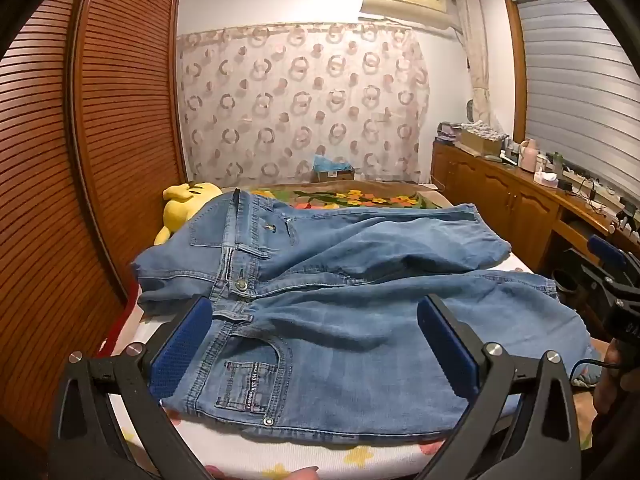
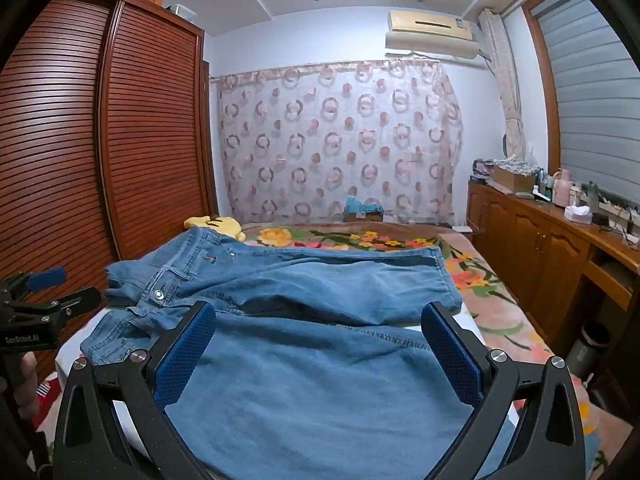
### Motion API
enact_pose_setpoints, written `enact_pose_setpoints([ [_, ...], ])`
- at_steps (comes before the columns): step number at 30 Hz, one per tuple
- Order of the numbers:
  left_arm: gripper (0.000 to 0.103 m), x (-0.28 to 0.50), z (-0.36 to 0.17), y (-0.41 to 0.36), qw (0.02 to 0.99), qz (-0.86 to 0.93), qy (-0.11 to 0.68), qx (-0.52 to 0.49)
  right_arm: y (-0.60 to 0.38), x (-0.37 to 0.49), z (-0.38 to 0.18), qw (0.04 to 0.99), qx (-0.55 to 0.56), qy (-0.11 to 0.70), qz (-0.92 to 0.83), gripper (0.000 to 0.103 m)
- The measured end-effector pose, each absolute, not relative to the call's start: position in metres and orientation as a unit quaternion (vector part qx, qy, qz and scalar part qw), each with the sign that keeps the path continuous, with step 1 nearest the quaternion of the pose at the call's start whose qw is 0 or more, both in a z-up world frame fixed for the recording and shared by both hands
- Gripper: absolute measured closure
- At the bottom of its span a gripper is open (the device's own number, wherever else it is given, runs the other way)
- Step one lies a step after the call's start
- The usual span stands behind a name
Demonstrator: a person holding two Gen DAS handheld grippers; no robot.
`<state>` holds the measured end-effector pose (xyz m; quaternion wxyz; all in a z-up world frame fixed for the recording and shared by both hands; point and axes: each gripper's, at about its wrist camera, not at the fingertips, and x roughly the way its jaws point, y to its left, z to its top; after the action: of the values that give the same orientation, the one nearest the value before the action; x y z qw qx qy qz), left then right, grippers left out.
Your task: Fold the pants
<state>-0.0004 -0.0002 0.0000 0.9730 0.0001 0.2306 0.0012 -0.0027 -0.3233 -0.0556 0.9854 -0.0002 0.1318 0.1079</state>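
Note:
Light blue jeans (image 1: 340, 280) lie spread on the bed, waistband to the left, legs running right. My left gripper (image 1: 316, 320) is open over the near front pocket and waistband, holding nothing. My right gripper (image 2: 320, 324) is open over the near leg (image 2: 320, 380), holding nothing. The jeans' button (image 2: 159, 294) and far leg (image 2: 340, 276) show beyond it. The right gripper also appears at the right edge of the left wrist view (image 1: 612, 268), and the left gripper at the left edge of the right wrist view (image 2: 48, 288).
A yellow plush toy (image 1: 182, 204) lies by the waistband at the bed's far left. A floral blanket (image 2: 360, 240) covers the far bed. A slatted wooden wardrobe (image 1: 60, 140) stands left. A cluttered wooden cabinet (image 2: 560, 232) runs along the right.

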Motion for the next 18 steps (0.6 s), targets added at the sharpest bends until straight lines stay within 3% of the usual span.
enact_pose_setpoints([
  [18,0.0,-0.0003,0.0001,-0.0011,0.973,0.003,0.232,0.008,-0.3229,-0.004,-0.0572,0.985,-0.002,0.133,0.108,0.001],
])
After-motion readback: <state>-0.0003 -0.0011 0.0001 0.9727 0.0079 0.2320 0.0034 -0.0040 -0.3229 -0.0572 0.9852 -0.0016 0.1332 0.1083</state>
